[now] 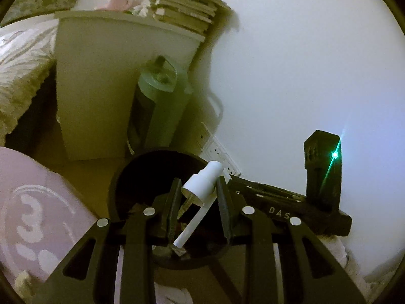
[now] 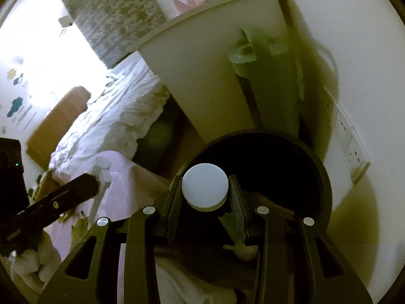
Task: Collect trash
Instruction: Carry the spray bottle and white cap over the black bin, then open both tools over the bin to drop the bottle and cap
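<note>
In the left wrist view my left gripper (image 1: 198, 182) is shut on a white spray pump head (image 1: 202, 185), whose thin dip tube (image 1: 188, 228) hangs down. It sits over the mouth of a round black bin (image 1: 119, 177). My right gripper (image 2: 205, 179) is shut on a container with a round white cap (image 2: 205, 187), and it hangs above the same black bin (image 2: 316, 167). The container's body is hidden below the cap. Each gripper shows in the other's view: the right one (image 1: 253, 188) beside the bin, the left one (image 2: 93, 181) with the pump (image 2: 101, 167).
A white bedside cabinet (image 1: 101, 88) stands behind the bin with a stack of books (image 1: 182, 7) on top. A pale green cylinder (image 1: 157, 101) and wall sockets (image 1: 217, 152) are close by. A bed with white bedding (image 2: 114, 116) lies to the left. Pink fabric (image 1: 38, 215) is near.
</note>
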A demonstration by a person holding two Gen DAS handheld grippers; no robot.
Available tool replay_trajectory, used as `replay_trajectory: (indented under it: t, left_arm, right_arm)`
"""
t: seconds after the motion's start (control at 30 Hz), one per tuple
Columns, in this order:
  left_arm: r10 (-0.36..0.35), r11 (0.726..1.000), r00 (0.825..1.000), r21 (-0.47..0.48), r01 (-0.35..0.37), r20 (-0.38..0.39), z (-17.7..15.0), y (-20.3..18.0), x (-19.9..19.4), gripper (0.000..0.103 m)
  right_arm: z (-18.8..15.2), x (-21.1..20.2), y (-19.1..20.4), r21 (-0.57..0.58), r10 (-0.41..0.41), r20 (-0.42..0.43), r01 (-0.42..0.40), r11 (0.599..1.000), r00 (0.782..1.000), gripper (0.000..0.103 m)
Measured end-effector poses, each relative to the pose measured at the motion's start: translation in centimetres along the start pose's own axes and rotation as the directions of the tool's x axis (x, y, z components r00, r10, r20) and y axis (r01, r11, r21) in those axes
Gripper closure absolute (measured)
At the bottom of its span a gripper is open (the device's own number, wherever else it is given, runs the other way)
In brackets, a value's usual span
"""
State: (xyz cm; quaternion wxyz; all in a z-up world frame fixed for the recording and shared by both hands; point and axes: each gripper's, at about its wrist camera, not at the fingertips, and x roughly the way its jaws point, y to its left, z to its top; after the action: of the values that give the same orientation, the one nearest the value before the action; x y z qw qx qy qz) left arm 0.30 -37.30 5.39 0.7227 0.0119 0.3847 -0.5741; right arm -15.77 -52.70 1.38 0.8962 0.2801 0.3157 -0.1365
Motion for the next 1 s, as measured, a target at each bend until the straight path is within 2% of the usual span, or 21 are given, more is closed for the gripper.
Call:
replay_trajectory:
  t: [0.27, 0.53, 0.6, 0.63, 0.67, 0.7, 0.73, 0.8, 1.0]
  left_arm:
    - [-0.014, 1.000, 0.999, 0.003, 0.014, -0.048, 0.1, -1.0, 3.1, 0.075]
    - [-0.004, 1.000, 0.998, 0.003, 0.004, -0.060, 0.3, -1.3, 4.2, 0.073]
    - [-0.002, 1.000, 0.998, -0.001, 0.002, -0.059, 0.6, -1.3, 4.4, 0.072]
    - [-0.006, 1.000, 0.998, -0.001, 0.006, -0.060, 0.7, -1.4, 4.3, 0.071]
    - [-0.008, 1.000, 0.998, 0.002, 0.008, -0.061, 0.8, -1.5, 4.3, 0.070]
    - [-0.005, 1.000, 0.998, 0.006, 0.005, -0.058, 0.8, -1.5, 4.2, 0.062]
    - [0.002, 1.000, 0.999, 0.009, -0.001, -0.053, 0.8, -1.6, 4.1, 0.051]
    - [0.017, 1.000, 0.999, 0.012, -0.016, -0.033, 0.7, -1.8, 3.5, 0.041]
    - [0.039, 0.999, 0.999, 0.014, -0.039, -0.007, 0.1, -1.9, 0.9, 0.039]
  right_arm:
    - [-0.3, 0.5, -1.9, 0.029, -0.013, -0.013, 0.013, 0.999, 1.000, 0.066]
    - [-0.2, 1.1, -2.8, 0.044, -0.043, -0.027, 0.044, 0.998, 0.999, 0.065]
    - [-0.2, 1.2, -3.0, 0.049, -0.057, -0.033, 0.059, 0.997, 0.998, 0.058]
    - [-0.1, 1.3, -3.2, 0.055, -0.064, -0.029, 0.066, 0.996, 0.998, 0.049]
    - [-0.2, 1.2, -3.3, 0.062, -0.067, -0.024, 0.069, 0.996, 0.997, 0.041]
    - [-0.2, 1.1, -3.4, 0.069, -0.069, -0.021, 0.071, 0.995, 0.997, 0.039]
    - [-0.3, 1.0, -3.3, 0.071, -0.072, -0.020, 0.073, 0.995, 0.997, 0.038]
    - [-0.3, 1.0, -3.4, 0.072, -0.074, -0.023, 0.076, 0.995, 0.997, 0.038]
    - [-0.4, 1.2, -2.4, 0.058, -0.059, -0.028, 0.061, 0.997, 0.998, 0.038]
